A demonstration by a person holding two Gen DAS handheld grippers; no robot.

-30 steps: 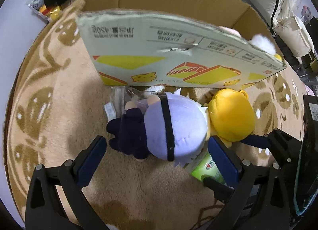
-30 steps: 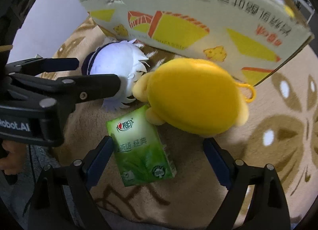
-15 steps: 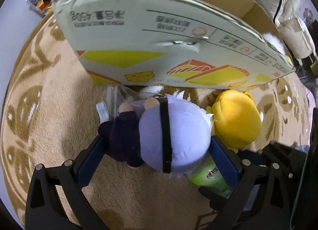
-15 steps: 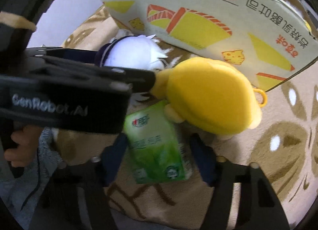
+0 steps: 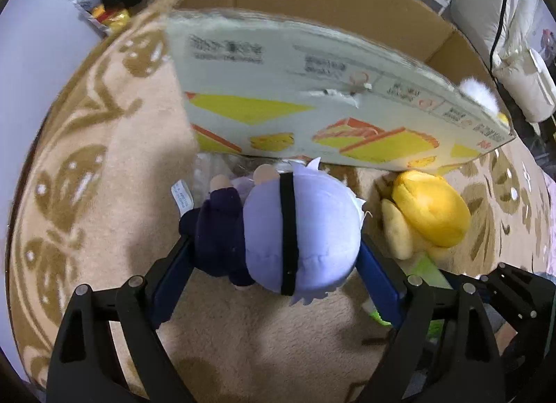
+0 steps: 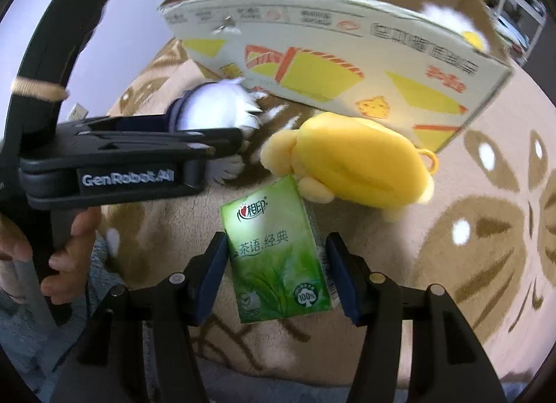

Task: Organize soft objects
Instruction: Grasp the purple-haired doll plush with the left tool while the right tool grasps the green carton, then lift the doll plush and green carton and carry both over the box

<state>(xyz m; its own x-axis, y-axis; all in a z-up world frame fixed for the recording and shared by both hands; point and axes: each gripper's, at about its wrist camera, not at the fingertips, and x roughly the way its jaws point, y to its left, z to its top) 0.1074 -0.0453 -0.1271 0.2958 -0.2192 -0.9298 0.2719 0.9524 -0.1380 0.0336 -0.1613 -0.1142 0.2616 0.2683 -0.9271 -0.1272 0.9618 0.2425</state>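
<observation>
We see our left gripper (image 5: 274, 257) just closed, clamping the lavender-haired plush doll (image 5: 299, 232) on the rug (image 5: 104, 194); our right gripper (image 6: 276, 274) grips the green tissue pack (image 6: 274, 260) beside the yellow plush (image 6: 358, 166).

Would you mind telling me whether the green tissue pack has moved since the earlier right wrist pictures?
Yes. The green tissue pack now sits clamped in the right gripper, whose jaws have just been closing, and lies slightly clear of the yellow plush it was tucked under.

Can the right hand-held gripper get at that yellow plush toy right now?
Probably not yet: the right hand-held gripper is already clamped on the green tissue pack. The yellow plush toy lies just beyond it, uncovered, so the path looks free once the pack is released.
</observation>
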